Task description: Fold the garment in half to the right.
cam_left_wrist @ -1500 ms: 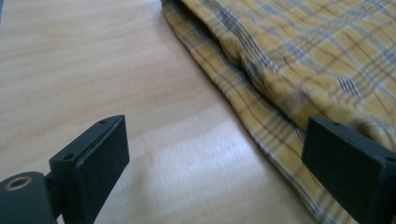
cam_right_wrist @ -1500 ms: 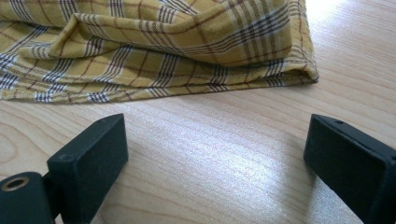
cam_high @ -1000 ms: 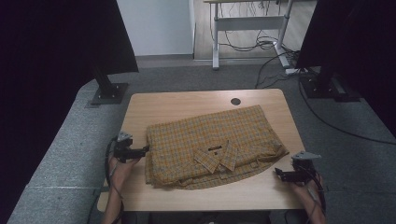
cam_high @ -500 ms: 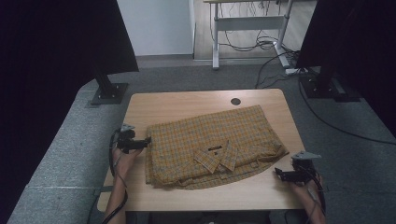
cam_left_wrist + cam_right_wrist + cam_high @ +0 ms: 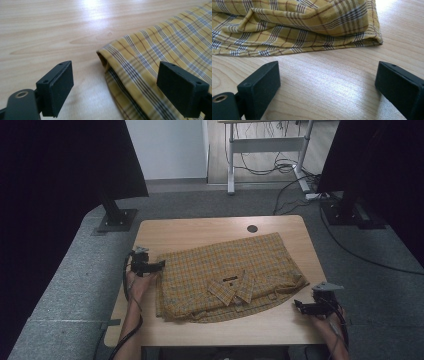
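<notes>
Closing in on the folded yellow plaid cotton shirt [image 5: 227, 277] mid-table, you've got the left gripper [image 5: 159, 265] wide at its corner, right gripper [image 5: 298, 306] wide, empty, waiting nearby.

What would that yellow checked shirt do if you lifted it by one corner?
The shirt would probably droop and unfold, since its stacked layers lie loose and wrinkled. It looks light and thin. Pushed, it would likely bunch up rather than slide across the table.
</notes>
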`<state>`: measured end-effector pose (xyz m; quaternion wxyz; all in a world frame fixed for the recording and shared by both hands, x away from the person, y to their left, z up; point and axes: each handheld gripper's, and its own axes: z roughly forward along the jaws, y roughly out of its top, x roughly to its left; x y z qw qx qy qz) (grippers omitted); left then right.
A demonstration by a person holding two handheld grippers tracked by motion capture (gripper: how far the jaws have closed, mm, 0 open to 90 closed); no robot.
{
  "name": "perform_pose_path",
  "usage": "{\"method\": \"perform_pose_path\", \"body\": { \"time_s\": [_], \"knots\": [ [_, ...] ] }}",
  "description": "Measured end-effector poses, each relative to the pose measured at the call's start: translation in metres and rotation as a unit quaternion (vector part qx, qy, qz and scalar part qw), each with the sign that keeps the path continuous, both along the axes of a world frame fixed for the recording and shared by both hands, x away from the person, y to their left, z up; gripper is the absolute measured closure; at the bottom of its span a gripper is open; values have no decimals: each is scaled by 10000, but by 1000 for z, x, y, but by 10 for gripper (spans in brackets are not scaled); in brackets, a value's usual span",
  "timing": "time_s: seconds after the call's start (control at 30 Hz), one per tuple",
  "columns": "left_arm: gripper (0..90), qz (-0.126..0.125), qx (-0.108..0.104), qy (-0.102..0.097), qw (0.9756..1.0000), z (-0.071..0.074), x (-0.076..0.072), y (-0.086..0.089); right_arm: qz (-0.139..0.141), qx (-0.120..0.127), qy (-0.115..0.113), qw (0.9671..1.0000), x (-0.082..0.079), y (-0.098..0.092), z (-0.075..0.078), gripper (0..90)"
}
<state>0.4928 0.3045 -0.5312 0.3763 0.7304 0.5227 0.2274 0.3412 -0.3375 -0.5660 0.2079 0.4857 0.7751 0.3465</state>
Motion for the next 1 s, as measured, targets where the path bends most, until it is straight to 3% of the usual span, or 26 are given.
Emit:
{"method": "perform_pose_path", "body": {
  "time_s": [0.1,0.23,0.43,0.53,0.7,1.0],
  "knots": [
    [127,58,6,-44,10000,-1,7,-1,0,1,1,10000,0,0,0,55],
    [125,154,219,-9,9996,-5,17,-2,0,2,0,10000,0,0,0,55],
    [124,281,308,123,9991,-13,29,0,0,3,0,10000,0,0,0,55],
    [121,195,491,245,9983,-18,32,-1,0,3,1,10000,0,0,0,55],
    [118,301,460,258,9982,-18,30,-2,144,-3,11,9999,0,1,0,43],
    [133,416,432,197,9980,-20,11,-2,256,-31,44,9997,1,1,0,17]
  ]
}}
